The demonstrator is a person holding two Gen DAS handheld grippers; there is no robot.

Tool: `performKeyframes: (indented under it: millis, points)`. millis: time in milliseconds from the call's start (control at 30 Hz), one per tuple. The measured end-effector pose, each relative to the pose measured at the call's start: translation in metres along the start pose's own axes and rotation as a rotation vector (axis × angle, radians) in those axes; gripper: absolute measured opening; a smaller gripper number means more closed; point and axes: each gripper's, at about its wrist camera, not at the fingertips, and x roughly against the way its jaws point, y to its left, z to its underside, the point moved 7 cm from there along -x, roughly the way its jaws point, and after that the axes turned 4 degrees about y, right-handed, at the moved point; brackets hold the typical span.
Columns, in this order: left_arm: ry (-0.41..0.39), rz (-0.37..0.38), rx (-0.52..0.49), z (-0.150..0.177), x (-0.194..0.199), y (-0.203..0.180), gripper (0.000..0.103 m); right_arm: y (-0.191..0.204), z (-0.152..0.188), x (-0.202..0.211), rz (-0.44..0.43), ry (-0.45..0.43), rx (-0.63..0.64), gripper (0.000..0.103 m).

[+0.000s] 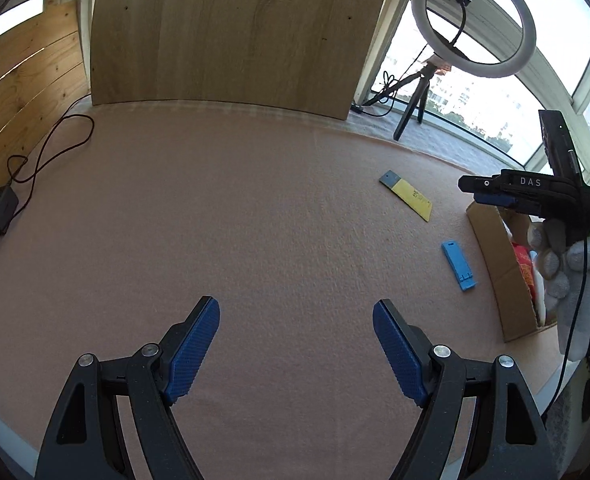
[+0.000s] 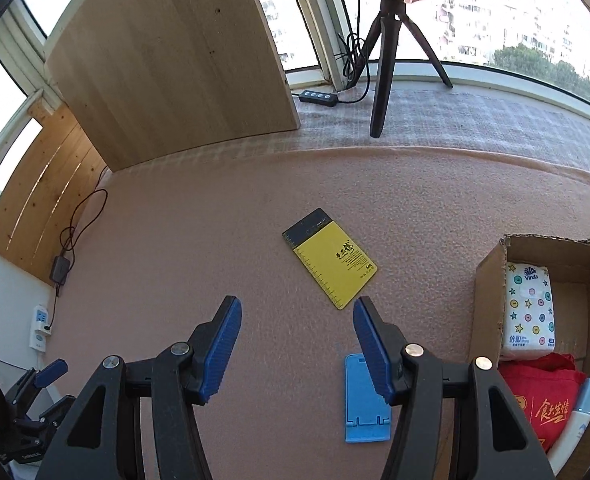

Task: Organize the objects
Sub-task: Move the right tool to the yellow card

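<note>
**A glazed home balcony set up for recording**

We look out through curved windows at apartment blocks and trees. A ring light on a tripod stands on the sill, wood boards lean against the glass, and pink felt covers the table.

Matt pink felt table, brown corrugated-cardboard box.

Pink felt tabletop; upright wooden board behind — bright windows, ring light
</note>
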Motion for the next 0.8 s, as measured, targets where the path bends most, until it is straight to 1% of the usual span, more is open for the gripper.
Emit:
performKeyframes:
  millis: [133,233,333,467,633,800]
  points:
    - [0.006,-0.026,0.037,0.005,0.003,0.026,0.082,-0.007,-0.020,-0.035,0.017,0.056,0.005,0.054]
    - [0.017,-0.042,0.057,0.009,0.002,0.039,0.082,-0.014,-0.031,-0.058,0.011,0.088,-0.028,0.054]
    - [0.028,-0.055,0.076,0.013,0.000,0.048,0.082,-0.018,-0.040,-0.074,0.013,0.100,-0.029,0.054]
    - [0.042,-0.066,0.090,0.016,-0.004,0.056,0.082,-0.023,-0.048,-0.088,0.032,0.110,-0.016,0.054]
    - [0.049,-0.074,0.092,0.015,-0.007,0.056,0.082,-0.031,-0.054,-0.099,0.040,0.118,-0.022,0.054]
    - [0.055,-0.082,0.089,0.015,-0.010,0.055,0.082,-0.036,-0.058,-0.101,0.001,0.113,-0.054,0.054]
